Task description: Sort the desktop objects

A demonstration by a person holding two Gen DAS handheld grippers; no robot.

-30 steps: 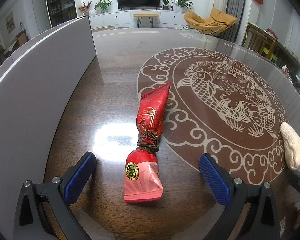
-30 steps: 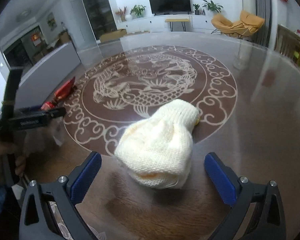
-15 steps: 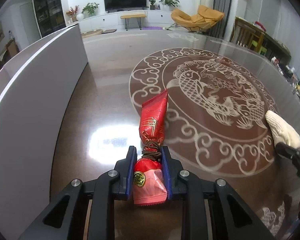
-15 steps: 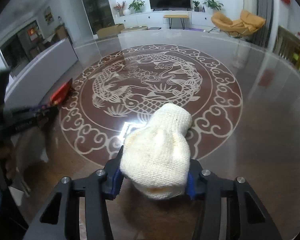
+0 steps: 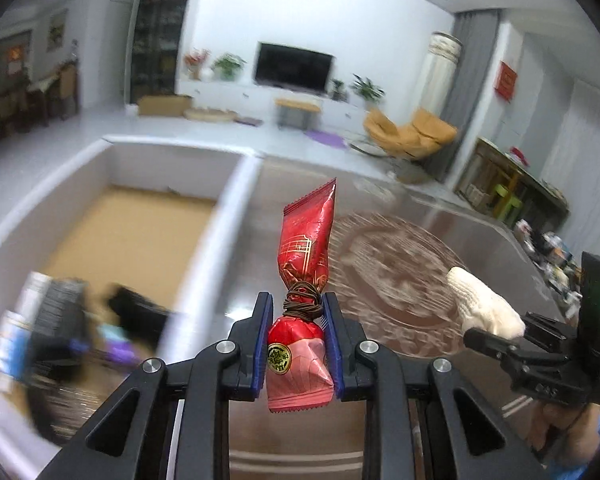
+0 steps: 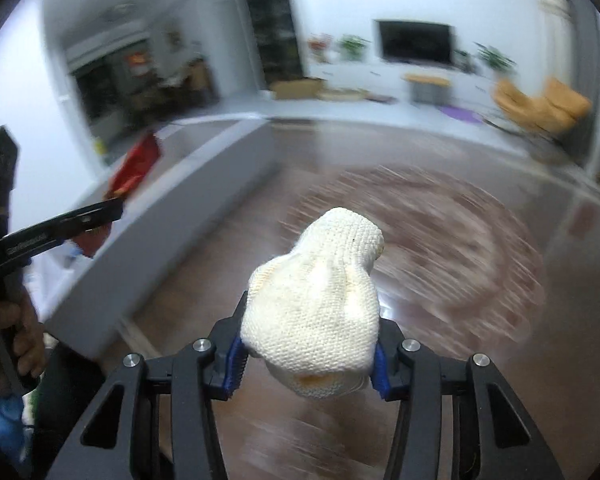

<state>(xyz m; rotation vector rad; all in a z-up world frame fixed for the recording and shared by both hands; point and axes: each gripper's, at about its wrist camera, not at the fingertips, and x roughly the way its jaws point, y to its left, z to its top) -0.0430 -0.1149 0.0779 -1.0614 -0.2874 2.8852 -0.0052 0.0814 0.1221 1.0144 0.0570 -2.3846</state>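
Note:
My left gripper (image 5: pixel 298 320) is shut on a red and pink candy wrapper (image 5: pixel 306 256) tied with a brown cord, held in the air above the table with its red end pointing up. My right gripper (image 6: pixel 308 354) is shut on a rolled cream knitted glove (image 6: pixel 320 300), also lifted off the table. In the left wrist view the glove (image 5: pixel 484 300) and the right gripper (image 5: pixel 500 338) show at the right. In the right wrist view the candy wrapper (image 6: pixel 138 164) and the left gripper's finger (image 6: pixel 60 228) show at the left.
A white-walled box (image 5: pixel 216 216) with a brown floor stands left of the wrapper; several blurred dark and coloured items (image 5: pixel 60 328) lie in its near end. The glossy table (image 5: pixel 400 264) carries a round fish pattern. A hand (image 6: pixel 16 332) holds the left gripper's handle.
Both grippers went from open to shut, the left on the candy wrapper and the right on the glove, then rose off the table. The box's inside has come into view.

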